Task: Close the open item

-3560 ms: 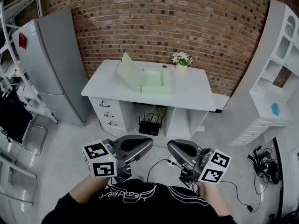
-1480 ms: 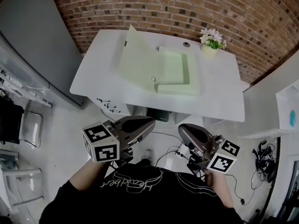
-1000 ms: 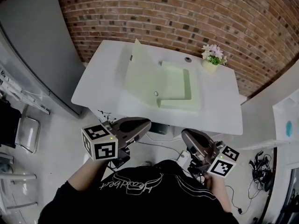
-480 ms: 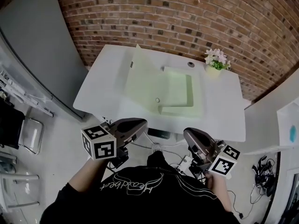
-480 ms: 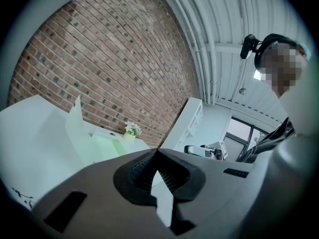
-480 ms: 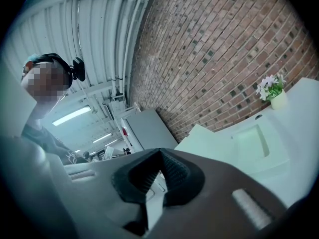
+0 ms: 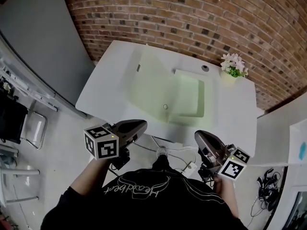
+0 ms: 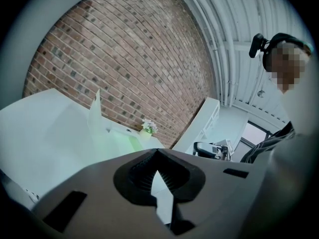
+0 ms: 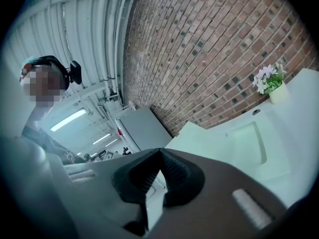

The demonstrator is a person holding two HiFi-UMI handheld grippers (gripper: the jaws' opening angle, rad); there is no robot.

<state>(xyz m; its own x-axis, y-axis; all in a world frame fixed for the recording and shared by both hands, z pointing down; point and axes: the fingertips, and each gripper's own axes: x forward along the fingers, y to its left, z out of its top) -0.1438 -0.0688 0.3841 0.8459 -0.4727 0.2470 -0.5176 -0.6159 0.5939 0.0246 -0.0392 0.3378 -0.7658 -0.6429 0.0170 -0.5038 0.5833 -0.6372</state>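
Note:
A pale green box file (image 7: 189, 96) lies open on the white desk (image 7: 108, 83), its lid (image 7: 148, 85) standing up on the left side. My left gripper (image 7: 143, 123) hangs shut and empty just short of the desk's near edge, below the lid. The right gripper (image 7: 199, 135), also shut and empty, is held below the file's tray. In the left gripper view the lid (image 8: 94, 114) rises beyond the closed jaws of the left gripper (image 8: 157, 151). The right gripper view shows the file (image 9: 246, 142) past the meeting tips of the right gripper (image 9: 159, 152).
A small pot of flowers (image 7: 233, 66) stands at the desk's far right corner, by a brick wall (image 7: 192, 18). A tall grey cabinet (image 7: 41, 42) is left of the desk, a chair (image 7: 21, 123) further left, and white shelving (image 7: 293, 128) on the right. Cables lie under the desk.
The desk and green file have come much closer and larger in the head view as I walked up. Both grippers stayed shut in front of my body.

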